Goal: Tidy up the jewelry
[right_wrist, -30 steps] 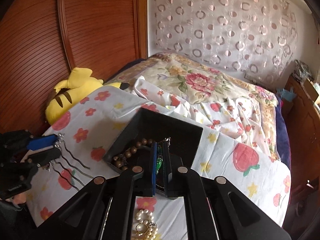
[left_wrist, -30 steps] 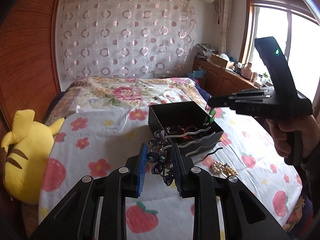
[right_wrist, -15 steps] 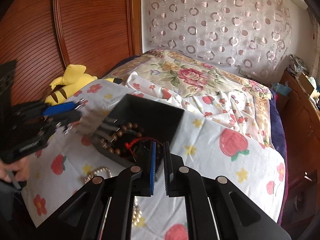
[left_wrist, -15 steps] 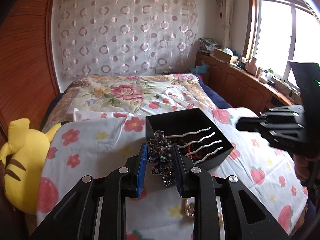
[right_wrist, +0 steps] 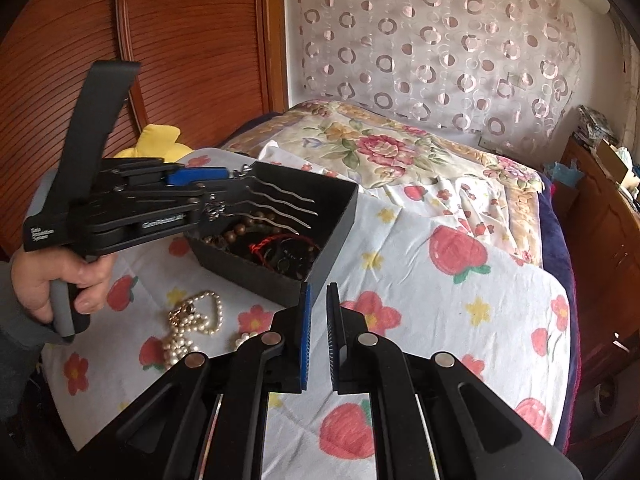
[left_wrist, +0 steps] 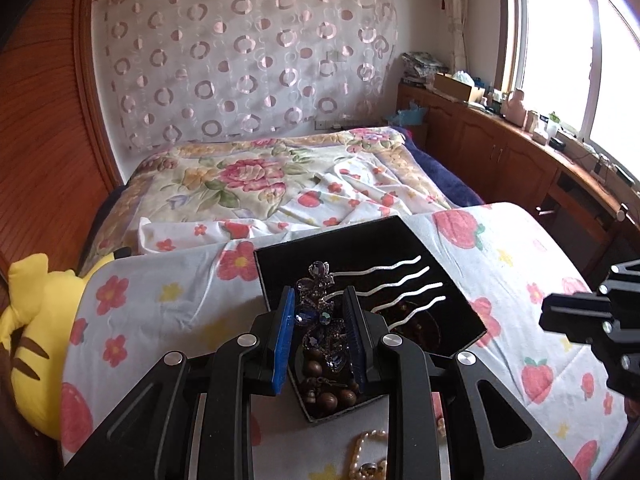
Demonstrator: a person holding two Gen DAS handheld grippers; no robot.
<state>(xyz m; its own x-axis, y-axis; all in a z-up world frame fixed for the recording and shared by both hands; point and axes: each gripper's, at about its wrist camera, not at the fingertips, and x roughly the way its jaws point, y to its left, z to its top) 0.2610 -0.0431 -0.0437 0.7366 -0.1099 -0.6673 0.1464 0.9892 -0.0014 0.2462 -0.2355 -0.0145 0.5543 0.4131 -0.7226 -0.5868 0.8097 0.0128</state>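
My left gripper [left_wrist: 318, 300] is shut on a jewelled hair comb [left_wrist: 316, 316] with several wavy silver prongs, and holds it over the open black box [left_wrist: 360, 232]. Brown beads [left_wrist: 332, 398] lie in the box below it. In the right wrist view the left gripper [right_wrist: 224, 196] reaches in from the left, with the hair comb's prongs [right_wrist: 280, 208] above the black box [right_wrist: 336, 232]. My right gripper [right_wrist: 317, 292] hovers at the box's near corner, its jaws nearly together with nothing between them. A pearl necklace [right_wrist: 192, 320] lies on the strawberry sheet beside the box.
A yellow plush toy [left_wrist: 28, 320] sits at the bed's left edge against the wooden wall. A floral quilt [left_wrist: 256, 172] covers the far half of the bed. Wooden cabinets [left_wrist: 520, 160] run under the window at right. A person's hand [right_wrist: 60, 280] grips the left handle.
The left gripper has carried the hair comb forward until it hangs over the box. The right gripper has drawn back from above the box to its near corner.
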